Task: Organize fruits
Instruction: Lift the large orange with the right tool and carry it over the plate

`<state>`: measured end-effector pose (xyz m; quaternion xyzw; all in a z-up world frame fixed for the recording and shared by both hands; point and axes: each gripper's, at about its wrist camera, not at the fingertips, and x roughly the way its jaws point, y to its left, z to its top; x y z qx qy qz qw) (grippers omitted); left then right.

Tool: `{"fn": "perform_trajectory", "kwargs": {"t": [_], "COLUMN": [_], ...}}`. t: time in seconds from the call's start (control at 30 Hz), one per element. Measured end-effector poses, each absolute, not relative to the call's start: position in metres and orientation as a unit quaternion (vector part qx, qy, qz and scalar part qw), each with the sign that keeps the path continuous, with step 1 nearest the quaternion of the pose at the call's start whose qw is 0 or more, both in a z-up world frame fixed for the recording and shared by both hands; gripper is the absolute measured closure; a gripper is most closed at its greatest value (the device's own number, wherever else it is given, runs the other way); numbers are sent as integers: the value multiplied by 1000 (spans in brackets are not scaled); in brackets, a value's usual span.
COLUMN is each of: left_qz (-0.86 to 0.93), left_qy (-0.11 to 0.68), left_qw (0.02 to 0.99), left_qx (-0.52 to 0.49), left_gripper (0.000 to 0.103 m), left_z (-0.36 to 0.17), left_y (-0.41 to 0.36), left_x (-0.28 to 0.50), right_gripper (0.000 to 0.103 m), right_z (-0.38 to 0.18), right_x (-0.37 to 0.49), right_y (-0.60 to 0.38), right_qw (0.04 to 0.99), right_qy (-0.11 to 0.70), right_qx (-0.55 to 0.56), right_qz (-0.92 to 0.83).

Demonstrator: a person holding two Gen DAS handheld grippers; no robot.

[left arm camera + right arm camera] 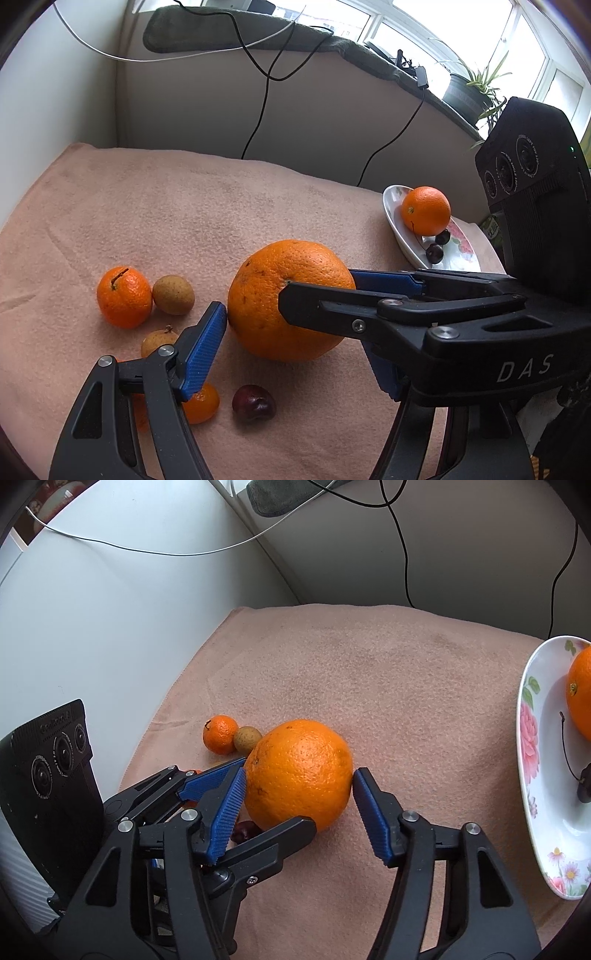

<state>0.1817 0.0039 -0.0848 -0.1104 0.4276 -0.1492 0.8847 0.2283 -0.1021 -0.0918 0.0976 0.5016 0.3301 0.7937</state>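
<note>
Two hand-held grippers: right (pixel 299 794) clamped on the big orange (pixel 298 773), left (pixel 295 343) agape beside it.

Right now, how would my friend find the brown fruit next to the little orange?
Start at the pink cloth and find the small orange near its left side. The round fruit touching it on the right is tan and speckled, unlike its orange neighbours.

Pale wall (pixel 303 110) under a bright window (pixel 461 33), potted plant (pixel 476 85) on sill.
</note>
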Motion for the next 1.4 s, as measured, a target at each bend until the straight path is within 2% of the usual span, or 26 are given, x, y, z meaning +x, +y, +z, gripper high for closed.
{"fn": "perform_trajectory", "kwargs": {"t": [0.93, 1.4], "left_qz": [-160, -201], "left_qy": [395, 379], "left_qw": [899, 900], "left_qx": [-97, -82], "left_gripper": [33, 33], "left_z": [-68, -50], "left_y": [-20, -74], "left_x": [172, 172], "right_gripper": [42, 43], "right_z": [-68, -49], "right_x": [212, 202], "right_y": [-138, -201], "right_qw": [810, 831], "right_qy": [474, 452], "right_qx": [117, 138], "right_qz": [324, 295]}}
